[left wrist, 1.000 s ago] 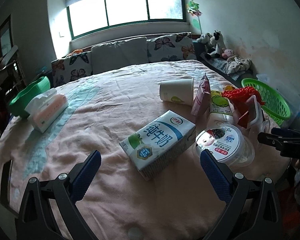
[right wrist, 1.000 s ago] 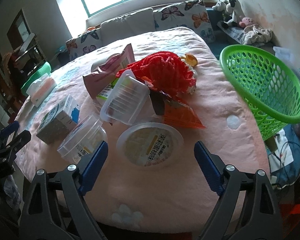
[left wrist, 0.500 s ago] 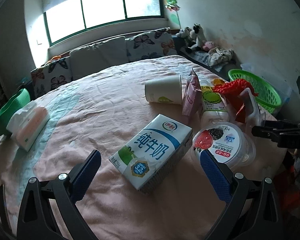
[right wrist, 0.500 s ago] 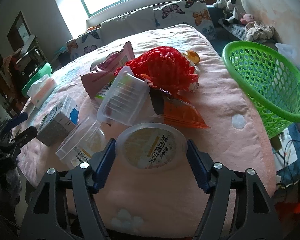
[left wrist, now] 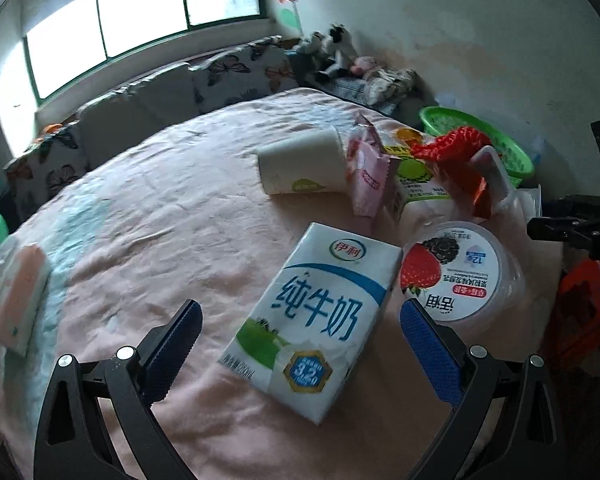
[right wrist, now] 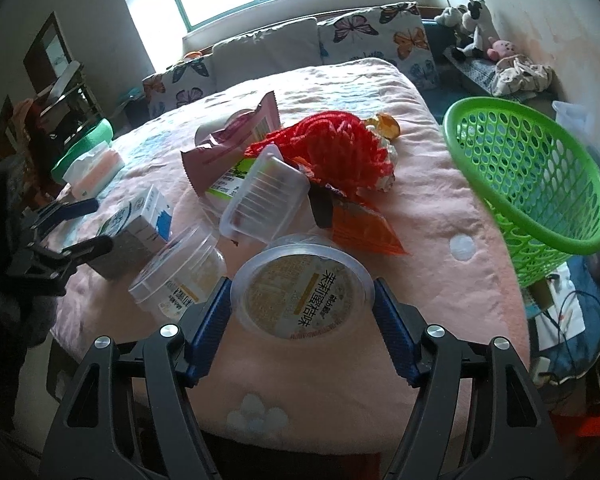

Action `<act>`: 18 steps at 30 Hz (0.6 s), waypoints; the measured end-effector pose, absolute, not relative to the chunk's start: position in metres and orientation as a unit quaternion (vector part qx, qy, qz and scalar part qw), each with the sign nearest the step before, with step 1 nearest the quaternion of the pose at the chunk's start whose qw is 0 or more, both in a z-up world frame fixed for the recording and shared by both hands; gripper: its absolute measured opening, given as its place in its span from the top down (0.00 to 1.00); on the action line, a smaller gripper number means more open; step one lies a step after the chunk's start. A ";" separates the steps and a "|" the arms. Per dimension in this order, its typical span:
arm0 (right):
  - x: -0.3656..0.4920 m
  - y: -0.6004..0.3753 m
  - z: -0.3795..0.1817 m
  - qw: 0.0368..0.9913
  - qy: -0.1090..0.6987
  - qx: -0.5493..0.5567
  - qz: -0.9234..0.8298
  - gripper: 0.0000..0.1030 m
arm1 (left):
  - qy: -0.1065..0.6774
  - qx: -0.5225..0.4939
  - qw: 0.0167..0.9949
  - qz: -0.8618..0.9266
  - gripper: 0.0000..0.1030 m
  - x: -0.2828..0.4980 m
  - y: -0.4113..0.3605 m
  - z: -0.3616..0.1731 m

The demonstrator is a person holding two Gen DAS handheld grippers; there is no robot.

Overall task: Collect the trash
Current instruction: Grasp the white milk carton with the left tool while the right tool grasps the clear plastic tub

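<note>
On the pink bed, two round lidded cups, one milk carton, one clear tray and one pink wrapper are counted from left to right in the right wrist view, with one green basket beyond the bed's right edge. The cup with a yellow lid, near the bed's near edge, is pinched at its rim by the right gripper, whose jaws have just been closing. One paper cup is seen clearly only in the left wrist view, where the berry-lidded cup is shown beside the carton. The left gripper is held wide, astride the carton without touching it.
</note>
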State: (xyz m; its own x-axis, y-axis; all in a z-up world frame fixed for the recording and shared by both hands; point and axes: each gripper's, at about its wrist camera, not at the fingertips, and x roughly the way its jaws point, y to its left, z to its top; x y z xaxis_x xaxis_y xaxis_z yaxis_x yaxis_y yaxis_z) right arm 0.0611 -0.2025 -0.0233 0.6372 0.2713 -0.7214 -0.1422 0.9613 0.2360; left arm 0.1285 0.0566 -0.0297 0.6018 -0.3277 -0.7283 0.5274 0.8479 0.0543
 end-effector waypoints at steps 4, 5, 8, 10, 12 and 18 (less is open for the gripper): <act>0.056 -0.204 -0.020 0.901 0.411 0.076 0.116 0.32 | 0.380 0.143 0.876 -0.262 0.07 0.139 0.052 -0.036; 0.055 -0.204 -0.020 0.902 0.410 0.075 0.114 0.32 | 0.381 0.148 0.874 -0.264 0.07 0.142 0.049 -0.038; 0.052 -0.207 -0.018 0.901 0.411 0.077 0.114 0.32 | 0.387 0.154 0.867 -0.273 0.08 0.146 0.044 -0.043; 0.052 -0.209 -0.016 0.902 0.410 0.076 0.111 0.32 | 0.390 0.156 0.864 -0.276 0.13 0.146 0.042 -0.045; 0.051 -0.211 -0.015 0.903 0.409 0.076 0.110 0.32 | 0.395 0.151 0.862 -0.279 0.25 0.147 0.041 -0.047; 0.049 -0.216 -0.013 0.905 0.406 0.076 0.104 0.32 | 0.388 0.136 0.872 -0.266 0.33 0.147 0.042 -0.044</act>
